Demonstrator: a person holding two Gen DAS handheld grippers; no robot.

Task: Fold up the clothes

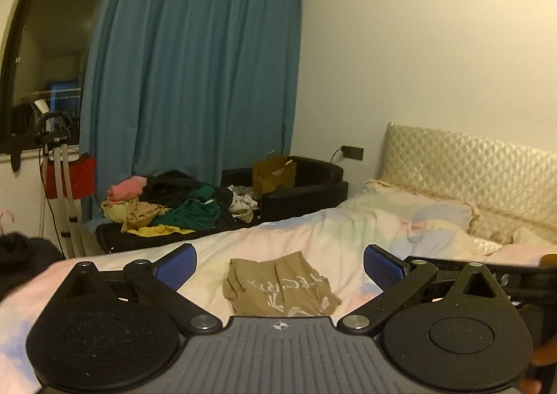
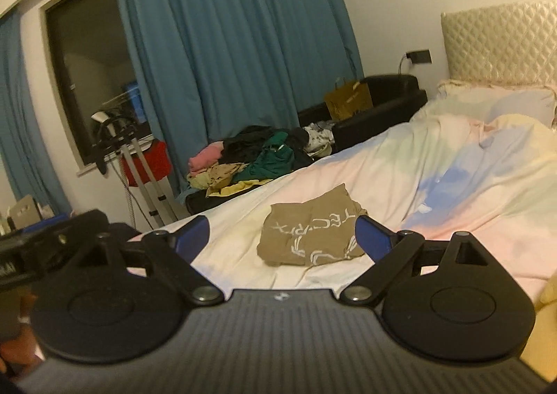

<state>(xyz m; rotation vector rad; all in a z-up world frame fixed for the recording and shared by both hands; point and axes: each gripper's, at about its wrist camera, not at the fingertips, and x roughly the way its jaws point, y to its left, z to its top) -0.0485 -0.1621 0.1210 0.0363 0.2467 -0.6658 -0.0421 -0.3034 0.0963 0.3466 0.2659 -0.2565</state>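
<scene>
- A blue curtain (image 1: 195, 73) hangs beside a dark window (image 1: 48, 56).
- A quilted cream headboard (image 1: 470, 171) stands against the white wall.
- A brown paper bag (image 1: 273, 173) sits in a black sofa (image 1: 313, 181).
- A tripod (image 1: 61, 185) stands before something red (image 1: 71, 176).
- A black wall socket (image 2: 419, 56) has a cable plugged in.

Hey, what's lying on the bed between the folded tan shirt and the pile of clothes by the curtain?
Only bare bedsheet: nothing lies between the folded tan shirt and the pile of clothes. The right wrist view shows it best.
</scene>
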